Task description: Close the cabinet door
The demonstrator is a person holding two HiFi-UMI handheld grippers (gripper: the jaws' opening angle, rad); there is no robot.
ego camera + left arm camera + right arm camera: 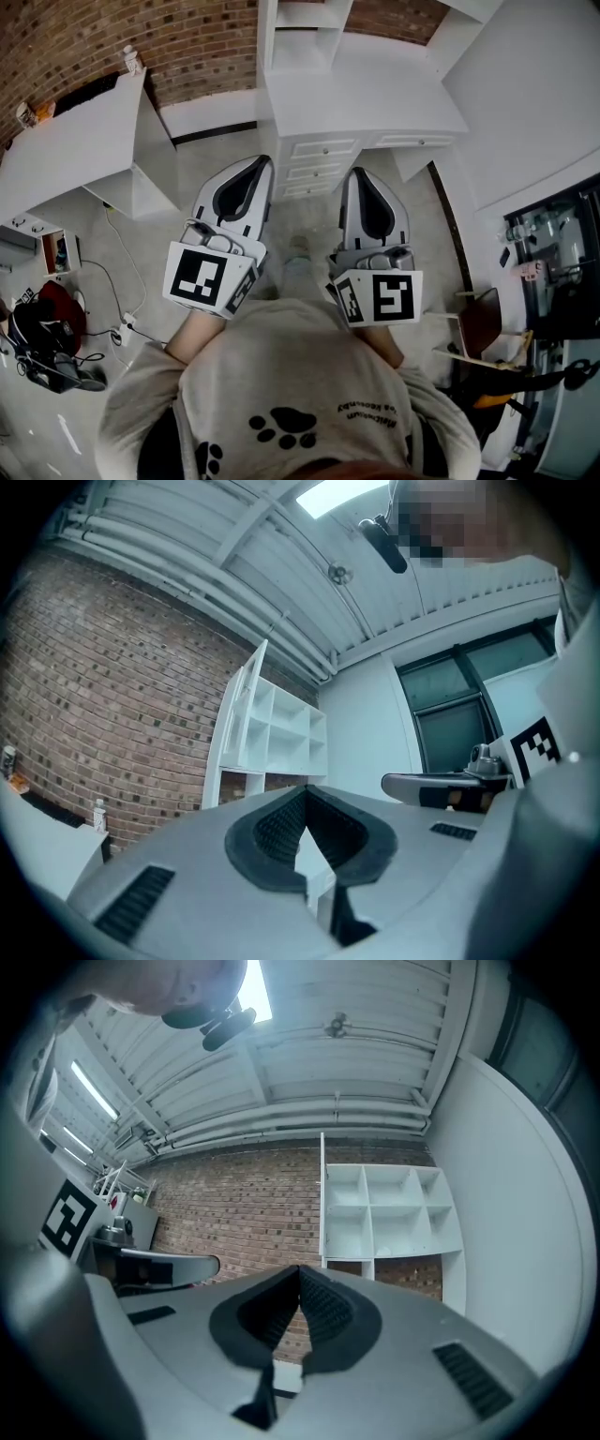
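L claw (261,165) is fully shut w/ nothing in it, tips meeting, held out over the floor (211,155) in front of the person. Ahead, the white shelf cabinet (389,1211) sits on the table (375,98) against the brick wall (187,42), its door (246,703) standing out open at the cabinet's left edge, well apart from both claws. R claw (364,174) is also shut & empty, just beside the L one.
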